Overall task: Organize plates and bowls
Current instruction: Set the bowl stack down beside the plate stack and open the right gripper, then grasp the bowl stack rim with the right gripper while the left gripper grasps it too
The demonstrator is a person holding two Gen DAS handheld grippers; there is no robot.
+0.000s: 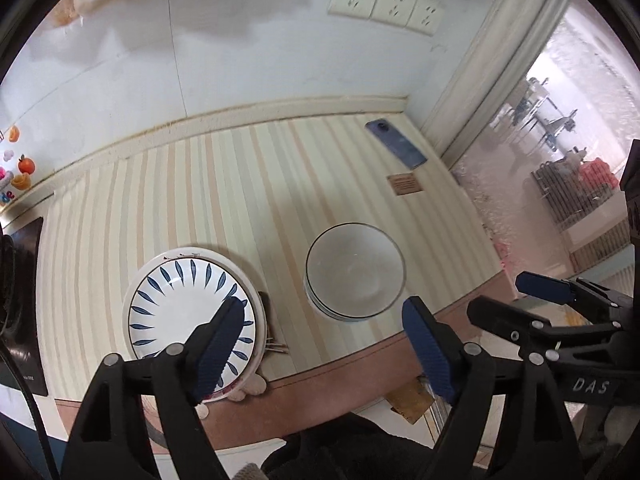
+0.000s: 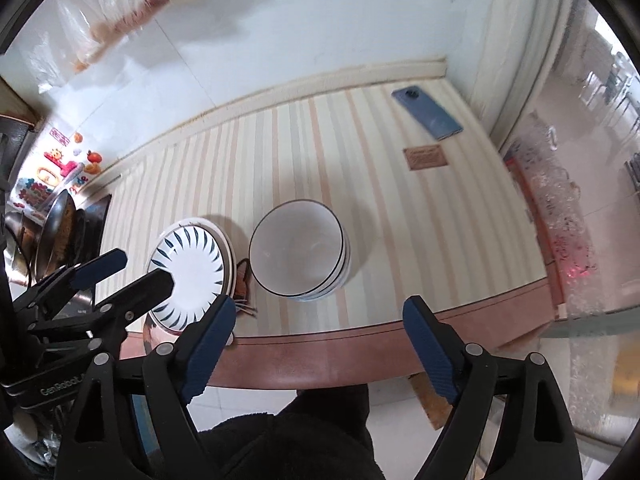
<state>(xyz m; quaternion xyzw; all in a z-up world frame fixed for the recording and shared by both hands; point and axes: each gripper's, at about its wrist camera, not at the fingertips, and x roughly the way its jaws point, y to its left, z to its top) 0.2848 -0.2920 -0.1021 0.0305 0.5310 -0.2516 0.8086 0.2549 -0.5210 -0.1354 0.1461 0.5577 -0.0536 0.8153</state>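
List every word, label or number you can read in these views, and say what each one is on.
"DAS" on the right gripper body, seen from the left wrist view.
"GenRobot" on the left gripper body, seen from the right wrist view; the end is cut off.
Brown card on the table: print too small to read.
Colourful stickers at far left: too blurred to read.

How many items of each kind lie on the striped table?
Stacks of white plates with blue leaf pattern: 1
Stacks of white bowls with dark rims: 1
Blue phones: 1
Small brown cards: 1
Total: 4
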